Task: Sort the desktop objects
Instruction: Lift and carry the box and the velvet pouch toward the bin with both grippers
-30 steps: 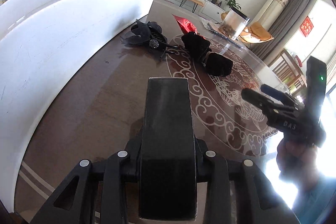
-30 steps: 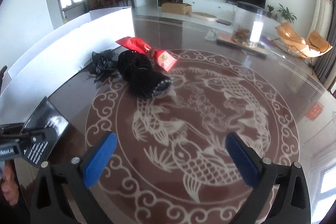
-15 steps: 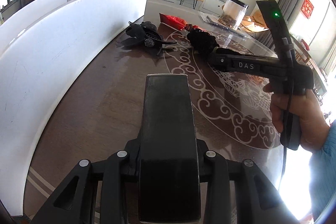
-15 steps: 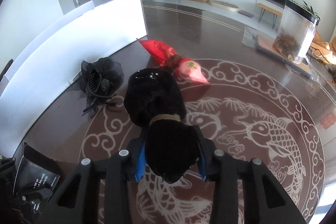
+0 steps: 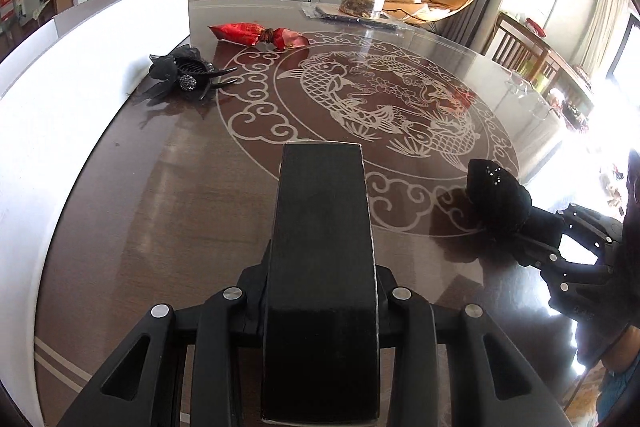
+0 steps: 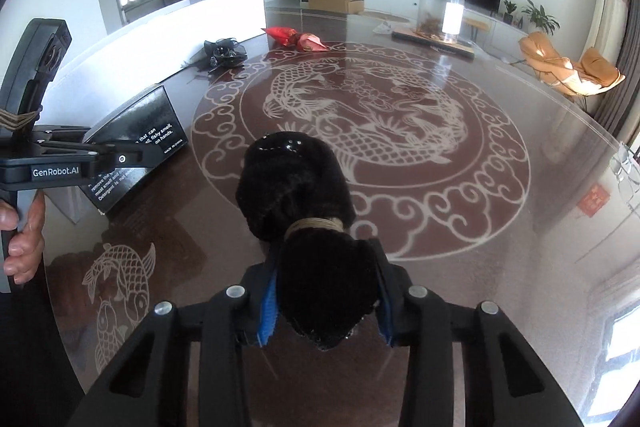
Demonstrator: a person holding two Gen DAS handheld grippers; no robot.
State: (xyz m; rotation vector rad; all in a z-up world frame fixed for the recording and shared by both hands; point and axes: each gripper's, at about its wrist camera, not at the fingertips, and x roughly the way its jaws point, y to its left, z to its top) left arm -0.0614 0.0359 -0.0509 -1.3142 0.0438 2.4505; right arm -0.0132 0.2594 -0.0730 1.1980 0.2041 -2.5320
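Observation:
My left gripper point(image 5: 320, 283) is shut on a long black box point(image 5: 322, 247), held out over the dark table point(image 5: 168, 187). In the right wrist view the box point(image 6: 136, 131) shows white print, with the left gripper point(image 6: 120, 158) and a hand point(image 6: 24, 243) at the left edge. My right gripper point(image 6: 326, 293) is shut on a black fuzzy pouch point(image 6: 296, 187) tied with a cord, blue pads pressing its lower half. In the left wrist view the pouch point(image 5: 498, 197) and right gripper point(image 5: 544, 231) sit low at the right. A black mesh hair clip point(image 5: 184, 75) and red packet point(image 5: 256, 34) lie far left.
A white board wall point(image 5: 80, 67) runs along the table's left side. A clear jar point(image 6: 440, 11) on a tray stands at the far edge. The hair clip point(image 6: 224, 53) and the red packet point(image 6: 298, 39) lie next to the board. A fish pattern covers the table's middle.
My right gripper went from wide open to shut on the black pouch, then carried it from beside the red packet toward the near right. The left gripper rolled and shifted with the box.

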